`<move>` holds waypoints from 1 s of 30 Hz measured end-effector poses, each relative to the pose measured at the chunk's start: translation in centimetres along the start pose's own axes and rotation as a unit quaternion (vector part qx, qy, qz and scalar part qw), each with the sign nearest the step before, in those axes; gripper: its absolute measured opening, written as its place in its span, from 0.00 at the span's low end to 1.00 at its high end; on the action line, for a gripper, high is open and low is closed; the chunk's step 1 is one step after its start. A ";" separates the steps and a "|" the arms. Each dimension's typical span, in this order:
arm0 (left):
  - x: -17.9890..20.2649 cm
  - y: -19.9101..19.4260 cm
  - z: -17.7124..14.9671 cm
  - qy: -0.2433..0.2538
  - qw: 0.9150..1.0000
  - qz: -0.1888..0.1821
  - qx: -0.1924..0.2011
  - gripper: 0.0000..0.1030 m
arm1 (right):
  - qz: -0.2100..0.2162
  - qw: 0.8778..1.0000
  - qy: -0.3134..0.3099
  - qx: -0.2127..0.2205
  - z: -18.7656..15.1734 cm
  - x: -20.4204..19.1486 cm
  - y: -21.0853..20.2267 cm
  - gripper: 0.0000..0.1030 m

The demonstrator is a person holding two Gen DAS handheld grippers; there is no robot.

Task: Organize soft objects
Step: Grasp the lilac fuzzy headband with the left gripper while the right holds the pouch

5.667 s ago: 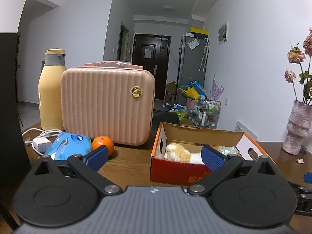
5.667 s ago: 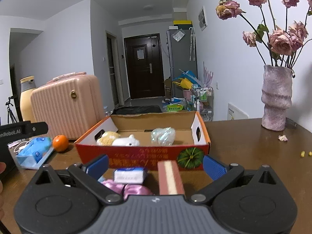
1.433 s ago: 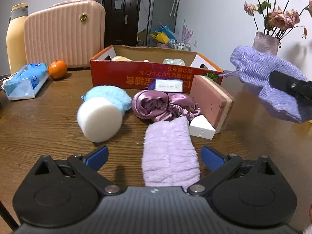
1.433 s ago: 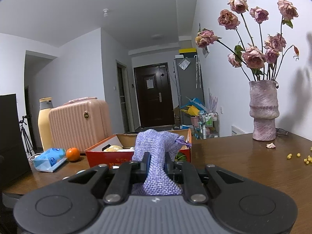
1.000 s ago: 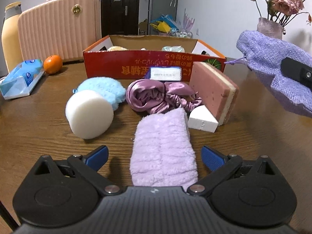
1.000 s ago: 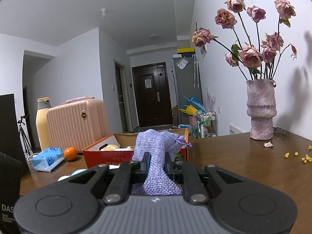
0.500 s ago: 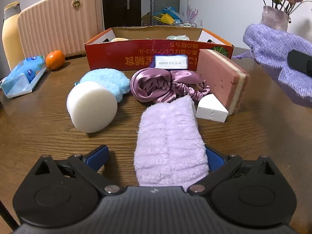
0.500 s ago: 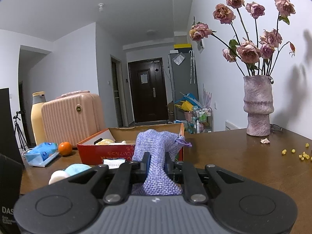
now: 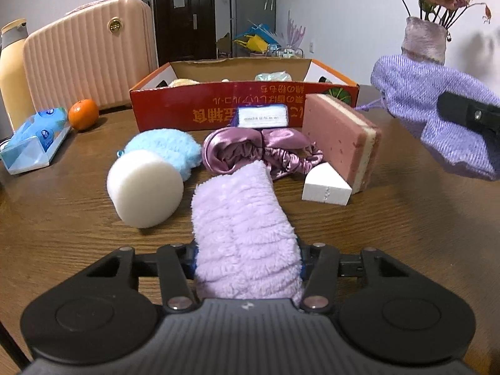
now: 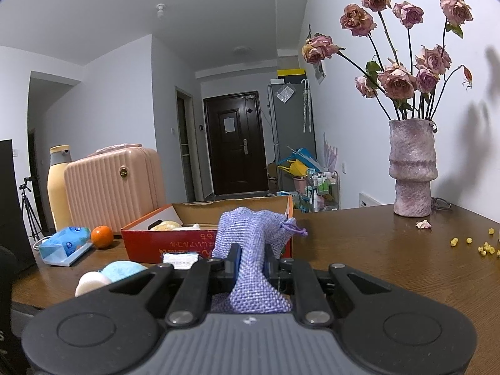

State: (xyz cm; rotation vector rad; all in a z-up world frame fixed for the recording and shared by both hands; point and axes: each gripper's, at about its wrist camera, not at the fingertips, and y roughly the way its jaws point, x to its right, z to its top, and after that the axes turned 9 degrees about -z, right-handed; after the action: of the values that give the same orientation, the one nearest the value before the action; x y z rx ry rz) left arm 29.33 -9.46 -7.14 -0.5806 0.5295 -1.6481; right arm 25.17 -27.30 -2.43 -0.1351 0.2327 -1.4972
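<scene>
Left gripper (image 9: pixel 248 257): jaws closed in on the near end of the lilac towel (image 9: pixel 240 222), lower centre of the left view; the rest of the towel lies on the table (image 9: pixel 78 215). Right gripper (image 10: pixel 250 261): jaws clamped tight on the purple pouch (image 10: pixel 254 234), held in the air at the right edge of the left view, short of the box (image 9: pixel 243 106).

Risks, as judged:
- The towel is gripped at one end only. On lifting, the free end may sag and drag across the white puff (image 9: pixel 145 189), rolling it off to the left.
- The towel's far end touches the satin band (image 9: pixel 259 151); it may snag and pull that along.
- The pink sponge (image 9: pixel 342 142) stands on edge against the white wedge (image 9: pixel 325 184); a brush from either gripper could tip it.
- The pouch's loose cord may catch on the box rim.

Count on the table, centre frame: one towel, one white puff, one blue puff (image 9: pixel 164 150), one satin band, one wedge, one sponge, one small packet (image 9: pixel 262 116). In the air: one pouch. In the box: at least three items, partly hidden.
</scene>
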 end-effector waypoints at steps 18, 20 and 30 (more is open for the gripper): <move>-2.0 -3.8 1.4 -0.027 0.996 -0.014 0.079 0.50 | 0.002 1.000 -0.002 0.027 -0.3 -0.1 -0.6 0.13; -2.3 -4.2 1.6 -0.029 0.996 -0.014 0.088 0.50 | 0.003 0.999 -0.003 0.031 -0.4 -0.2 -0.7 0.13; -3.2 -5.5 2.3 -0.036 0.992 -0.005 0.121 0.50 | -0.009 0.999 -0.022 0.045 -0.7 -1.3 -0.9 0.13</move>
State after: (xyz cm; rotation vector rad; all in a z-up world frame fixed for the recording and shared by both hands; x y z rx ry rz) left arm 27.03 -5.58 -2.15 -0.4614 0.2681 -1.6637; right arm 24.06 -26.02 -2.78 -0.0979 0.1277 -1.5178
